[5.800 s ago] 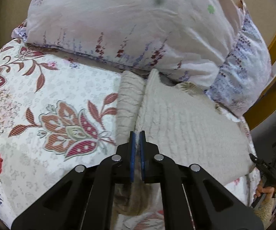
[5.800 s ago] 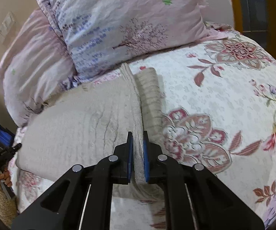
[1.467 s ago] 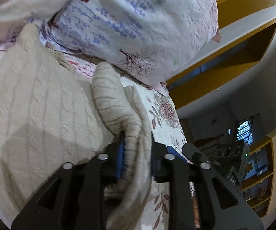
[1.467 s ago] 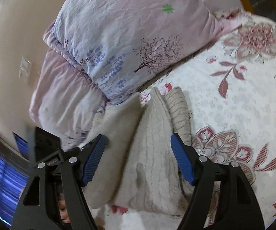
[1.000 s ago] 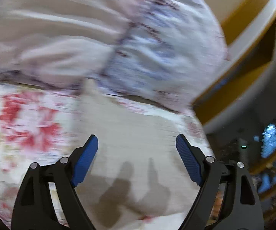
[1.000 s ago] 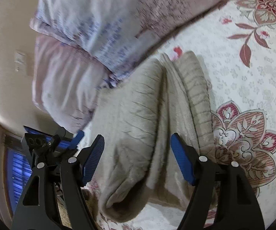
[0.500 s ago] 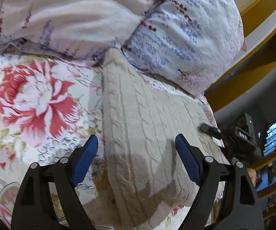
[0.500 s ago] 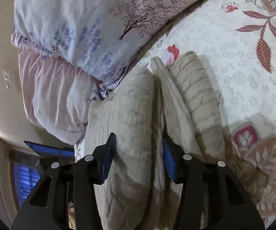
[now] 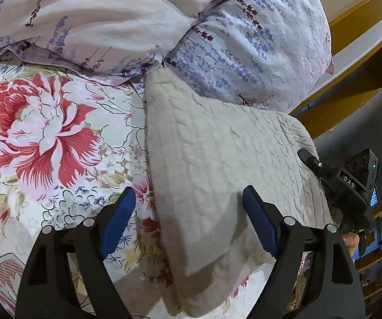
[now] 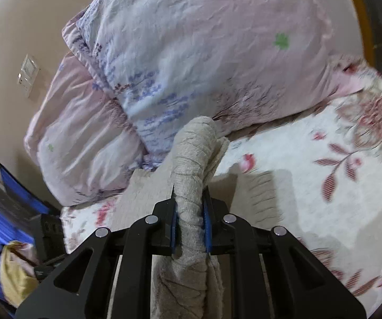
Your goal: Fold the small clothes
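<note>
Right wrist view: the right tongs (image 10: pixel 190 224), spread half a second ago, now pinch the sweater's (image 10: pixel 191 164) folded edge on the bed (image 10: pixel 310 186) by the pillows (image 10: pixel 191 53), ready for another fold, while the left tongs (image 9: pixel 191 222) stay spread.

- right wrist view: floral bedsheet (image 10: pixel 323 164) motion-blurred toward the right edge
- beige knit garment (image 10: pixel 191 175) runs off the bottom edge, lower end unseen (bunched between the blue pads)
- left wrist view: right gripper (image 9: pixel 350 186) mostly behind the garment's far edge, fingertips hidden
- garment's near corner cut off at the bottom edge
</note>
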Tool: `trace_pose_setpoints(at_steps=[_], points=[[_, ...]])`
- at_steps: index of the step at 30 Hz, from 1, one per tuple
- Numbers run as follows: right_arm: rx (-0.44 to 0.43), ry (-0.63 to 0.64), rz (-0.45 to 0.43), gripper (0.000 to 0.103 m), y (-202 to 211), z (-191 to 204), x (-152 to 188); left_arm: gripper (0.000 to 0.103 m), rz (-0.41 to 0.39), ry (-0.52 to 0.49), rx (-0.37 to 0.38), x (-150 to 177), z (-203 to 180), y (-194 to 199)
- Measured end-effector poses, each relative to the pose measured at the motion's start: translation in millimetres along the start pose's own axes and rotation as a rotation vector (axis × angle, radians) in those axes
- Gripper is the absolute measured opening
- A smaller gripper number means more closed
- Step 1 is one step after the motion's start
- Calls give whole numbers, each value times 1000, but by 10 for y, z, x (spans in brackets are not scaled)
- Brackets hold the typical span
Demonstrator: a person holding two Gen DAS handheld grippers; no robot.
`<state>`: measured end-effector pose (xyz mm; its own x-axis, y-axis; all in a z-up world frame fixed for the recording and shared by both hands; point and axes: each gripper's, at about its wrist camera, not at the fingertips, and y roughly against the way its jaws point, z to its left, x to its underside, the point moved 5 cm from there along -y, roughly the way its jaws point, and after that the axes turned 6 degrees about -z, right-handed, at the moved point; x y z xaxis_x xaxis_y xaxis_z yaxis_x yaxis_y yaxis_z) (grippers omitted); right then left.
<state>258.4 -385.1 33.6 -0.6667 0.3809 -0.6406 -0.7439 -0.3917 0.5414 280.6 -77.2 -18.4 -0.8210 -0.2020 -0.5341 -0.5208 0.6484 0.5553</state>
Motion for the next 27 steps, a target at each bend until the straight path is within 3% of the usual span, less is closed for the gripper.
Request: trace_pose_setpoints(at_steps=[4, 11, 14, 17, 20, 22, 24, 27], points=[[67, -17, 24, 15, -38, -160, 81, 82, 12, -28, 8, 34, -52, -29], [33, -17, -73, 15, 160, -171, 16, 82, 30, -64, 41, 82, -183, -43], [111, -37, -13, 15, 27, -339, 90, 81, 44, -71, 45, 109, -220, -64], [159, -145, 67, 16, -173, -639, 224, 81, 54, -74, 44, 131, -229, -78], [140, -231, 85, 25, -180, -772, 267, 81, 57, -76, 37, 129, -238, -67], [155, -222, 77, 38, -102, -765, 254, 81, 60, -75, 30, 125, -254, -52], [154, -222, 57, 59, 56, -760, 231, 81, 56, -74, 25, 128, -270, -21], [106, -233, 22, 60, 316, -741, 240, 81, 35, -73, 19, 153, -320, 73]])
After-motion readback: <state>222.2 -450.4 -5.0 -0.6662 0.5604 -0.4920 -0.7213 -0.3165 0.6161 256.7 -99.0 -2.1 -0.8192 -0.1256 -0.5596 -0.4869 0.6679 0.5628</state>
